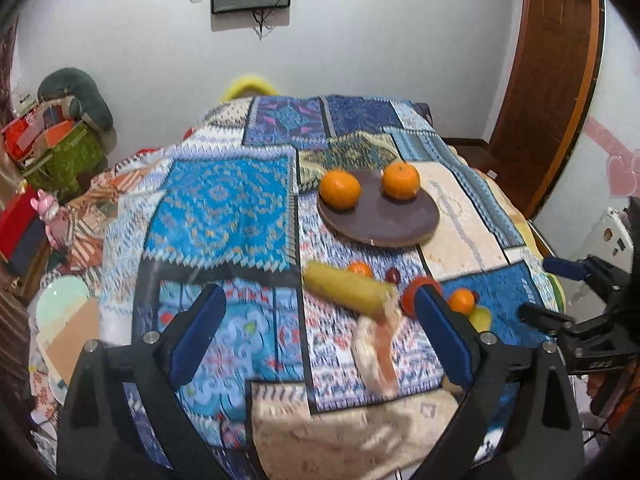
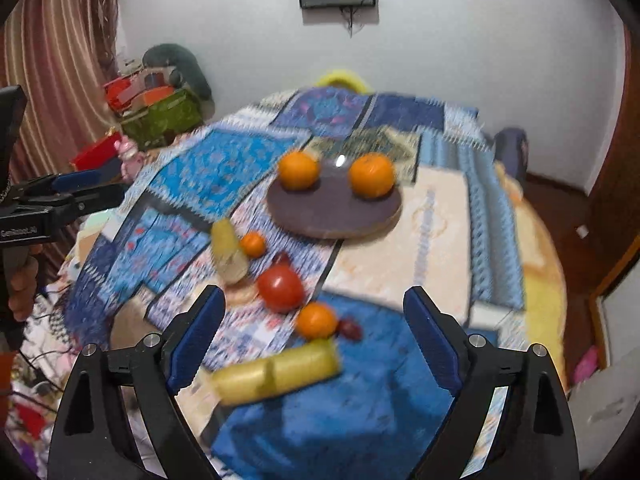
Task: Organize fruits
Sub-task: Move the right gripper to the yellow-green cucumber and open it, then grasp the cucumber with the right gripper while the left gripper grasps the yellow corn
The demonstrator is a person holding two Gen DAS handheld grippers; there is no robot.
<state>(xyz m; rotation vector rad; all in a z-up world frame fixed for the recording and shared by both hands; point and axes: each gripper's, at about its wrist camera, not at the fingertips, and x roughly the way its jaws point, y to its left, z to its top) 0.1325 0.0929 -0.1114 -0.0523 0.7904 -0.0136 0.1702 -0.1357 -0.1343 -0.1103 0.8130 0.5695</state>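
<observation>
Above the quilt point(image 1: 224, 208), both grippers gape wide and hold nothing: left gripper point(image 1: 320, 312), right gripper point(image 2: 316, 312). Two oranges point(image 1: 340, 189) sit on the plate point(image 1: 384, 220); corn point(image 1: 348, 292), tomato point(image 2: 280, 288) and smaller fruits lie nearer, off it.

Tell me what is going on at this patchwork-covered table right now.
A person holds two black grippers with blue pads, left gripper and right gripper, both open and empty. Two large oranges sit on the round dark plate. A red tomato, small oranges and yellow corn cobs lie on the cloth.
</observation>
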